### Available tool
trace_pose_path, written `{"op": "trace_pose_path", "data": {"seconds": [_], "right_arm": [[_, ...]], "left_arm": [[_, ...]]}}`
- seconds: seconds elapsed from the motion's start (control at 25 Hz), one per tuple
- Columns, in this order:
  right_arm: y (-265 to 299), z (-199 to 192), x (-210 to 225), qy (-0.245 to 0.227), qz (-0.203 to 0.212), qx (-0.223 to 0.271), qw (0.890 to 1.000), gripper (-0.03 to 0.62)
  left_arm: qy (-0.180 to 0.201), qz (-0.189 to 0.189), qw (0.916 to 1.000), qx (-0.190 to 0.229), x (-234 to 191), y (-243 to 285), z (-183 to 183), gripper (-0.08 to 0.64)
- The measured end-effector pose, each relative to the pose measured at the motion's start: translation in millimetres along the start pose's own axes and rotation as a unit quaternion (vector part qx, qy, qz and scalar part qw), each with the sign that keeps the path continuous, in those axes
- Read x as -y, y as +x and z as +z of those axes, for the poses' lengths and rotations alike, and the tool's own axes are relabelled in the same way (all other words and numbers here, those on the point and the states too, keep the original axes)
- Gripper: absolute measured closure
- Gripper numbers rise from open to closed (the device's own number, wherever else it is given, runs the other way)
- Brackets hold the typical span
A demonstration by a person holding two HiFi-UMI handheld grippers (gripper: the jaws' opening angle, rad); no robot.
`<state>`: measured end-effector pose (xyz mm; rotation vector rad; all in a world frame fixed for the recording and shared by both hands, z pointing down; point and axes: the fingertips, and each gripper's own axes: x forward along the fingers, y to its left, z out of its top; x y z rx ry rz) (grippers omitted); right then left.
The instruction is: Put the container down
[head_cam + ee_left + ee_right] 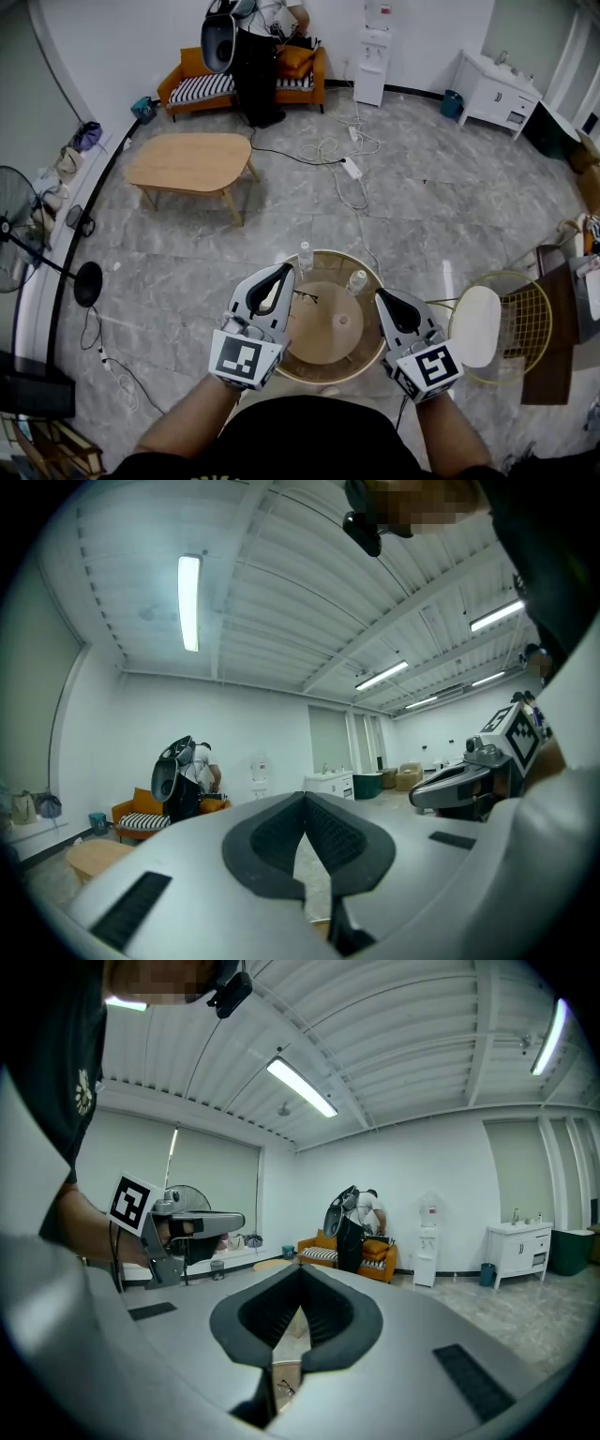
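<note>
A round tan container (323, 328) with a small knob on its lid rests on a gold-rimmed round table (323, 253) just in front of me. My left gripper (284, 270) hangs by its left side and my right gripper (382, 296) by its right side; whether either touches it I cannot tell. In the left gripper view the left gripper (305, 796) has its tips together with nothing between them. The right gripper (302, 1269) stands the same way in its own view. Each gripper view shows the other gripper off to the side.
Two clear bottles (306, 255) (357, 280) and a pair of glasses (305, 297) lie on the table's far side. A white-seated wire chair (476, 325) stands close on the right. Farther off are a wooden coffee table (192, 161), floor cables (347, 164) and a person (253, 66) by an orange sofa.
</note>
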<state>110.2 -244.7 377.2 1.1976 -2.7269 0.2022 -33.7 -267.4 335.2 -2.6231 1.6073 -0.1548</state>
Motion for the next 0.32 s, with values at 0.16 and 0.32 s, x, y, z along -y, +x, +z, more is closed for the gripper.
{"op": "trace_pose_path", "data": {"seconds": [0.16, 0.32], "right_arm": [[-3, -2, -6, -0.005, 0.006, 0.006, 1.0, 0.58], [-7, 0, -13, -0.007, 0.009, 0.009, 1.0, 0.58]], "left_arm": [[0.002, 0.01, 0.9999, -0.005, 1, -12, -2, 0.545], [0.005, 0.017, 0.9998, 0.002, 0, -22, 3, 0.545]]}}
